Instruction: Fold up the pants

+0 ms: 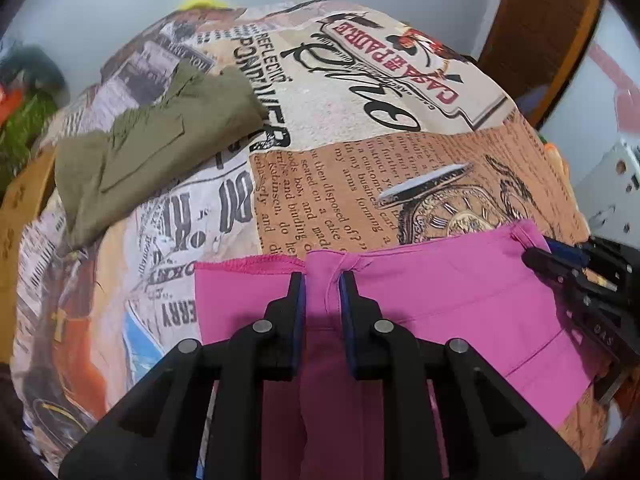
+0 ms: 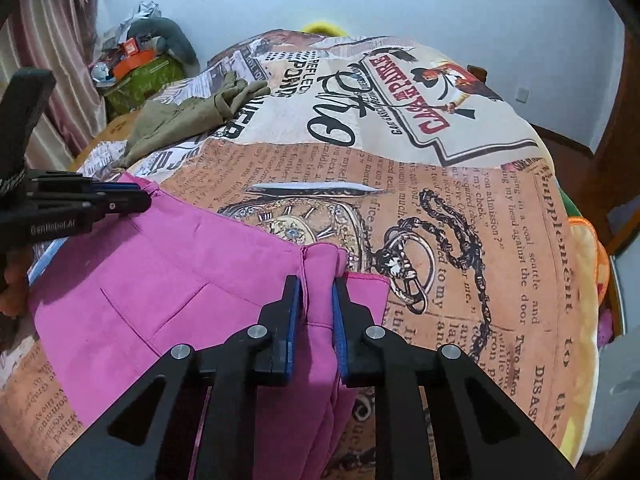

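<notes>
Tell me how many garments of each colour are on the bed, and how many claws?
Pink pants: 1
Olive-green garment: 1
Claws: 2, left claw and right claw, both pinching the pink pants
Total: 4

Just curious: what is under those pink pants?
Around the pink pants only the newspaper-print cover shows, so they seem to lie on it. What is directly beneath is hidden by the cloth, which both sets of fingers pinch.

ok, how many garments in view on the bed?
2. Pink pants, near edge, pinched by left gripper and right gripper. Olive garment lies at the far left. Others may be hidden.
</notes>
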A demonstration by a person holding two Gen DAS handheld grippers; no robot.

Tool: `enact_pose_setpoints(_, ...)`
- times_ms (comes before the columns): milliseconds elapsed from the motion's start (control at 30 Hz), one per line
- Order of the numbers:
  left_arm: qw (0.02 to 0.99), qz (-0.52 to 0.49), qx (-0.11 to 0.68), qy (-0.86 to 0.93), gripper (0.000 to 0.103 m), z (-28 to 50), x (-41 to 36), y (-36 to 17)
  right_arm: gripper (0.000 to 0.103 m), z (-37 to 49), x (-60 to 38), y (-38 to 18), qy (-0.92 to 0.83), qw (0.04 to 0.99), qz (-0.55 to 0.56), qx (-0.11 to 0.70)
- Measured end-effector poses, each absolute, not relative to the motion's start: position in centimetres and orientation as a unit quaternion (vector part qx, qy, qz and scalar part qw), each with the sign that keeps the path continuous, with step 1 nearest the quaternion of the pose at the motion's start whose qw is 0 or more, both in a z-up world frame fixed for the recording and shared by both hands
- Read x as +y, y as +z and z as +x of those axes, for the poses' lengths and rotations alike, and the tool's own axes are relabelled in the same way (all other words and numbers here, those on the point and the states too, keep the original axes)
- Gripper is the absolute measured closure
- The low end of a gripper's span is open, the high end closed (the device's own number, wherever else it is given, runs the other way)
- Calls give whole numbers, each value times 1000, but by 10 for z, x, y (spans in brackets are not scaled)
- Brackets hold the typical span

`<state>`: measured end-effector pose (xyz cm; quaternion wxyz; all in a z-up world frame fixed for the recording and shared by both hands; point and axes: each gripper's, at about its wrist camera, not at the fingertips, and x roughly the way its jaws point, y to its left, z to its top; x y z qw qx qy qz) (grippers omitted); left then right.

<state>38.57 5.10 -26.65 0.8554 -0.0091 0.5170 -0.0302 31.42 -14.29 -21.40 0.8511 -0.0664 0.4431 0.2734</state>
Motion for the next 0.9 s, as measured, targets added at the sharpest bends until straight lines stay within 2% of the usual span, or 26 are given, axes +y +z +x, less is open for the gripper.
enact_pose_setpoints(167, 857, 50, 513, -19, 84, 382, 35, -278, 90, 316, -143, -216, 271, 849, -73, 448)
enact_pose_setpoints(333, 852, 48, 522, -15, 77, 385, 39, -277, 89, 320, -144, -217, 269, 844, -67, 458)
enact_pose_setpoints(433, 856, 58, 513, -20, 75, 377, 38, -264, 83, 320, -148, -212, 272, 841, -66, 463)
enact_pose_setpoints(500, 862, 70, 501, -18, 69, 370, 37, -253, 74, 318, -150, -206, 265, 842, -77, 463)
enact_pose_setpoints(733, 882, 56, 467, -6, 65, 348, 51, -212, 56, 307, -161, -184, 239, 855, -85, 452)
enact_pose_setpoints(800, 885, 40, 463, -5, 55, 343, 58, -205, 55, 302, -166, -176, 240, 859, -72, 446)
enact_pose_setpoints(900, 889, 21, 458, -2, 46, 334, 68, -200, 54, 293, -172, -167, 243, 861, -58, 443)
